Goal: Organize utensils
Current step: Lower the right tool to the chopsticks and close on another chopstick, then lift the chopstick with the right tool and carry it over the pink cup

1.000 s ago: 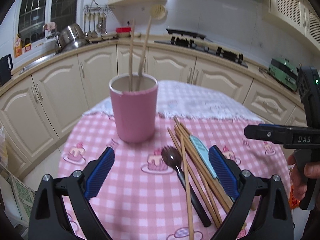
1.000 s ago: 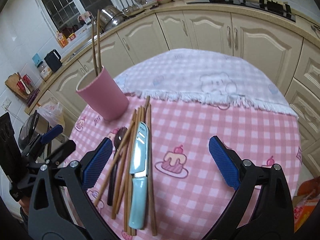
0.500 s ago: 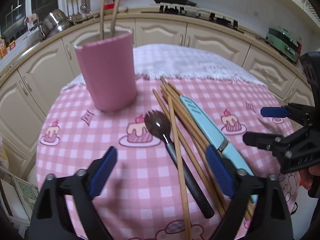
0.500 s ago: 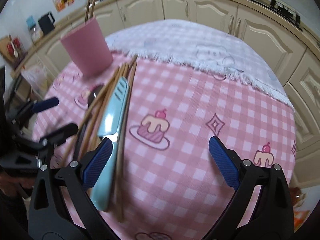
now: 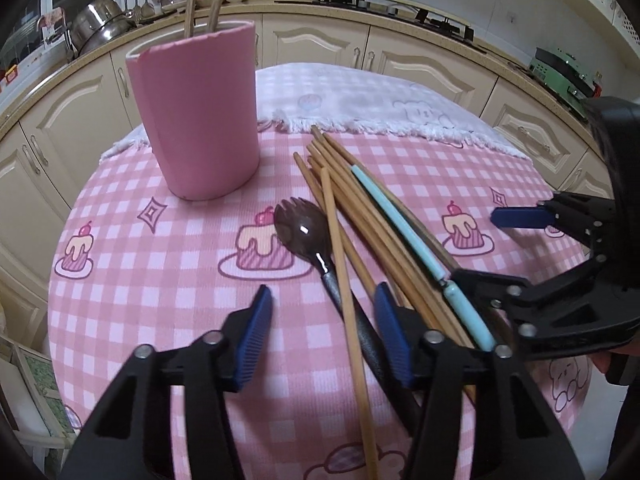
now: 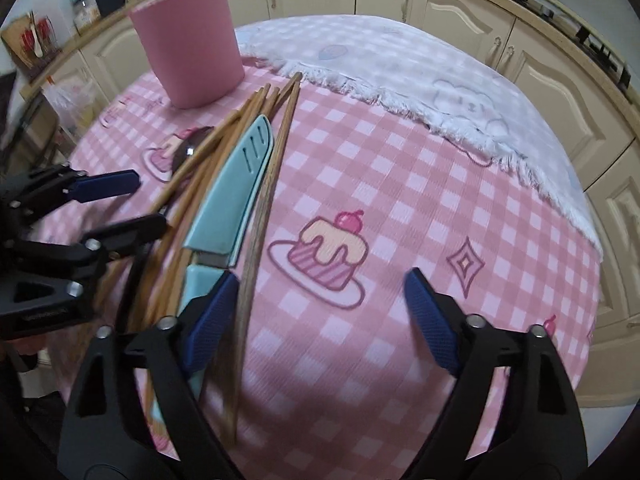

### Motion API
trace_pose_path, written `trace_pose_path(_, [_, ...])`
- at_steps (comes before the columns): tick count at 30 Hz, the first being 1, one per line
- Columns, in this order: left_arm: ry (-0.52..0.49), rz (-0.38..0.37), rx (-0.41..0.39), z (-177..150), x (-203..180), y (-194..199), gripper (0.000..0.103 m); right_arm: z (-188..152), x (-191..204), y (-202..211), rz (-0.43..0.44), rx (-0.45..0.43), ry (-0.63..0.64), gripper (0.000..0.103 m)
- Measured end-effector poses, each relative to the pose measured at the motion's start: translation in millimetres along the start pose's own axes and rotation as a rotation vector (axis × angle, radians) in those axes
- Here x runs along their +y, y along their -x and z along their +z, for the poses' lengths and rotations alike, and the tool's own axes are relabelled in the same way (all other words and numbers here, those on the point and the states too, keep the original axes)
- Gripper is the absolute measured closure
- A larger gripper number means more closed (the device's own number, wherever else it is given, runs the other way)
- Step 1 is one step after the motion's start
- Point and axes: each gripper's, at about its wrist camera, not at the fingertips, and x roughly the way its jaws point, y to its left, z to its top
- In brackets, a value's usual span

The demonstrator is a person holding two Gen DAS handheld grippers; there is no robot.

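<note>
A pink cup (image 5: 196, 120) (image 6: 192, 40) with two wooden sticks in it stands at the back left of the round table. In front of it lie several wooden chopsticks (image 5: 344, 184), a dark spork (image 5: 304, 232) and a light blue knife (image 5: 400, 220) (image 6: 236, 192). My left gripper (image 5: 324, 332) (image 6: 120, 208) hangs low over the spork's handle and one chopstick. Both lie between its closing jaws, and the pads are clear of them. My right gripper (image 6: 320, 316) (image 5: 500, 248) is closing too. A darker chopstick (image 6: 260, 220) lies just inside its left pad, and the knife handle passes under that finger.
The pink checked tablecloth (image 6: 400, 200) has a white fringed cloth (image 6: 440, 80) over its far half. Cream kitchen cabinets (image 5: 420, 64) curve around behind the table, with a hob and pots on the counter. The table's edge drops off close on the left and right.
Both grippers have come down and tilted toward the utensils on the table. The left jaws have narrowed a lot around the spork handle and a chopstick. The right jaws have narrowed a little.
</note>
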Motion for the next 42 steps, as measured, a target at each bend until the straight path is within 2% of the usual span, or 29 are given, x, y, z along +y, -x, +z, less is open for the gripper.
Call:
trace_pose_path(2, [0.006,-0.006,0.006,2.3,1.6,-1.4,0.061,6.1,-1.7,-0.9,0.002,0.001,-0.015,0.032])
trace_pose_path(3, [0.005,-0.007,0.012,3.6,2.0,-2.4,0.068,8.4,-1.9,-1.0,0.005,0.002,-0.018,0.036])
trace_pose_path(4, [0.002,-0.009,0.015,4.4,2.3,-2.8,0.070,11.1,-1.4,-1.3,0.010,0.002,-0.019,0.039])
trace_pose_path(9, [-0.010,-0.047,0.042,9.8,0.9,-5.7,0.088,26.4,3.5,-7.5,0.013,0.009,-0.002,0.050])
trace_pose_path(13, [-0.019,-0.060,0.061,11.7,-1.1,-5.9,0.089,42.0,5.4,-15.8,0.014,0.015,0.003,0.063])
trace_pose_path(14, [-0.018,-0.062,0.059,11.6,-0.6,-5.3,0.092,45.5,7.0,-17.7,0.010,0.015,0.012,0.066])
trace_pose_path(16, [-0.014,-0.065,0.054,12.5,1.1,-2.7,0.097,51.5,11.7,-20.5,0.003,0.017,0.044,0.078])
trace_pose_path(17, [-0.013,-0.065,0.051,12.6,2.0,-1.3,0.098,52.6,13.4,-20.5,0.008,0.017,0.053,0.090])
trace_pose_path(18, [-0.011,-0.065,0.046,12.4,3.2,0.2,0.098,52.6,14.1,-20.0,0.008,0.015,0.057,0.095])
trace_pose_path(22, [0.007,-0.071,0.026,10.5,8.4,7.1,0.098,47.1,3.2,-12.9,0.039,-0.025,-0.004,0.097])
trace_pose_path(28, [0.036,-0.082,-0.039,10.3,17.4,25.2,0.098,37.1,-21.8,11.6,0.161,-0.120,-0.126,0.097])
trace_pose_path(37, [0.087,-0.088,-0.245,22.9,24.7,69.4,0.098,36.3,-38.7,57.9,0.359,-0.350,-0.242,0.097])
trace_pose_path(42, [0.122,-0.069,-0.383,37.6,34.1,99.4,0.098,48.4,-35.6,80.2,0.413,-0.476,-0.268,0.097])
